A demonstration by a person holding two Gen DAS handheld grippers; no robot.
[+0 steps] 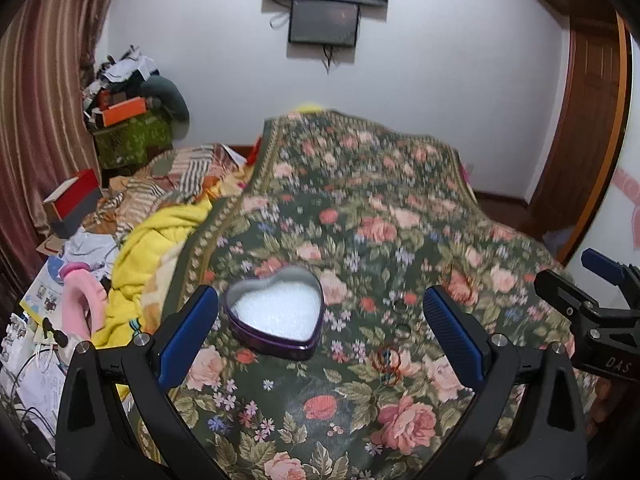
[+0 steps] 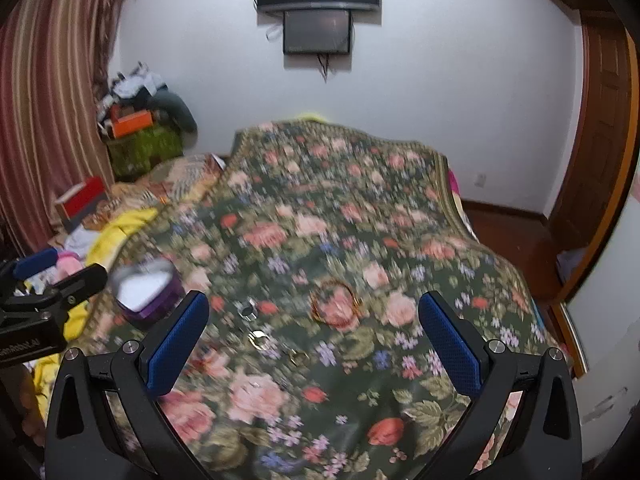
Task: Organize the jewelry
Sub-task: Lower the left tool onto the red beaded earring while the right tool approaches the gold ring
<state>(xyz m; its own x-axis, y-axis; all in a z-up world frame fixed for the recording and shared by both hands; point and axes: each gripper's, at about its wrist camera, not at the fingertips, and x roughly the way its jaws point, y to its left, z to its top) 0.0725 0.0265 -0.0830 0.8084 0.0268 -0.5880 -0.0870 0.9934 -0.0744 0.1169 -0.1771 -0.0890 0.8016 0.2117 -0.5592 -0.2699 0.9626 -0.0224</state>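
A purple heart-shaped tin (image 1: 276, 312) with white padding lies open on the floral bedspread (image 1: 360, 208). My left gripper (image 1: 320, 332) hovers open just above and behind it, empty. Right of the tin lie two silver rings (image 1: 400, 306) and a red beaded bracelet (image 1: 387, 360). The right wrist view is blurred: the tin (image 2: 144, 292) sits at the left, small rings (image 2: 248, 310) and a gold ring (image 2: 298, 356) in the middle, a gold-and-red bangle (image 2: 336, 306) beyond. My right gripper (image 2: 312, 344) is open and empty above them.
The bed's left side holds a yellow blanket (image 1: 152, 248), a red box (image 1: 74, 196), papers and a pink item (image 1: 82, 300). Piled clutter (image 1: 128, 112) stands in the far left corner. A wooden door (image 1: 588, 128) is to the right, screens (image 1: 324, 20) on the wall.
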